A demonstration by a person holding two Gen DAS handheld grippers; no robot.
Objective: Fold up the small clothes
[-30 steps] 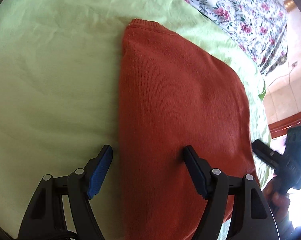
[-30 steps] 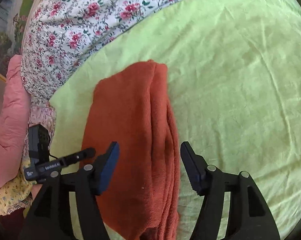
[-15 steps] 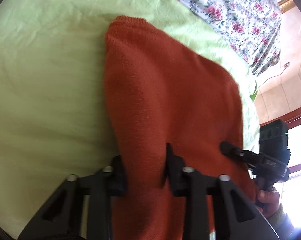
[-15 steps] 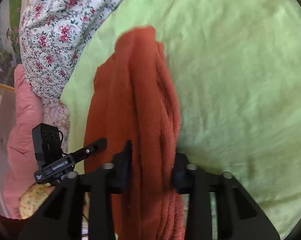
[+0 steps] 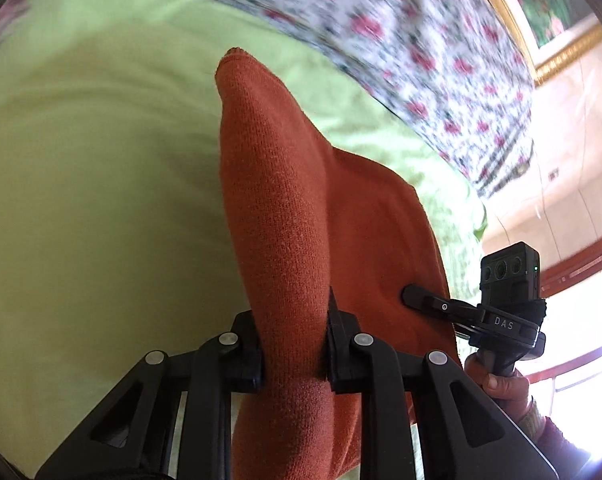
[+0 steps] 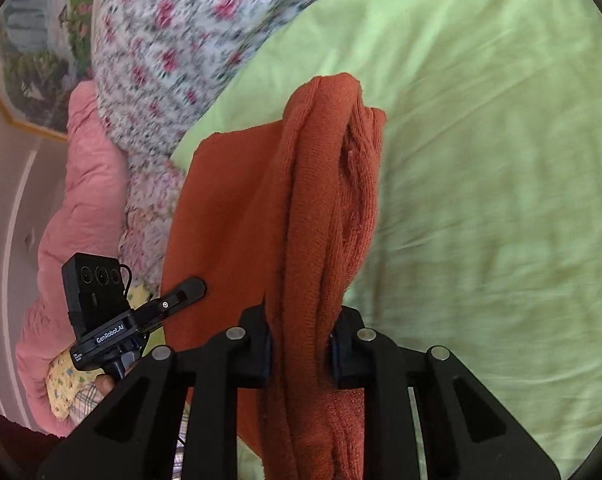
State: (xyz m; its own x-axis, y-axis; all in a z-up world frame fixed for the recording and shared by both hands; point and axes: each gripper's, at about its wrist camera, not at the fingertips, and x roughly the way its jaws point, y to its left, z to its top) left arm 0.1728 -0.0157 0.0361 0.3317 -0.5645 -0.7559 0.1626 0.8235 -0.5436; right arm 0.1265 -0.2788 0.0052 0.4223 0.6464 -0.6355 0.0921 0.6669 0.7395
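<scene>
Both tools now clamp sweater (image 5: 277, 216), apparently lifted.

Both wrist views are bright with soft daylight. In the left view a window (image 5: 581, 376) at the lower right is blown out to white glare. The floral cloth (image 5: 401, 40) and the green sheet (image 6: 481, 160) are smeared by motion blur, while the orange knit (image 5: 277, 200) stays fairly sharp. Fisheye distortion curves the edges, and the corners are black.
</scene>
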